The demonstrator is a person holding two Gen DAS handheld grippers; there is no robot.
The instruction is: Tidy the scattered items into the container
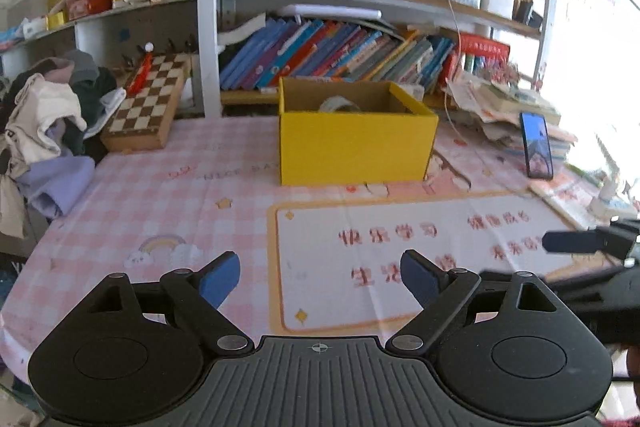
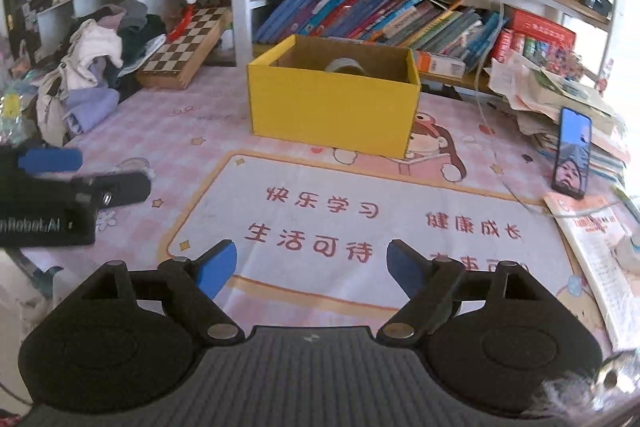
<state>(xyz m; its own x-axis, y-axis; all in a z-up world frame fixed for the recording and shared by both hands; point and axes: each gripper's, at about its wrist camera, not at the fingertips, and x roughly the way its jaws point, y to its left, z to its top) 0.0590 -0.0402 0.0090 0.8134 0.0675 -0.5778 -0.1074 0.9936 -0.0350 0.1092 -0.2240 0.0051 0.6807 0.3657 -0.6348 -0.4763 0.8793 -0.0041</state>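
A yellow cardboard box [image 1: 354, 143] [image 2: 334, 107] stands open-topped on the pink checked tablecloth, well ahead of both grippers. A roll of clear tape [image 1: 339, 103] [image 2: 346, 65] lies inside it, partly hidden by the front wall. My left gripper [image 1: 320, 277] hovers low over the cloth near the front edge, open, with nothing between its blue pads. My right gripper [image 2: 311, 265] is also open and empty over the white printed panel. Each gripper shows at the edge of the other's view: the right gripper [image 1: 592, 243], the left gripper [image 2: 60, 183].
A chessboard box [image 1: 146, 107] and a heap of clothes [image 1: 48, 131] sit at the back left. A phone [image 2: 573, 151] leans on stacked papers and books at the right, with a booklet [image 2: 600, 251] in front. Bookshelves [image 1: 340, 51] back the table. A white cable [image 2: 496, 147] trails down.
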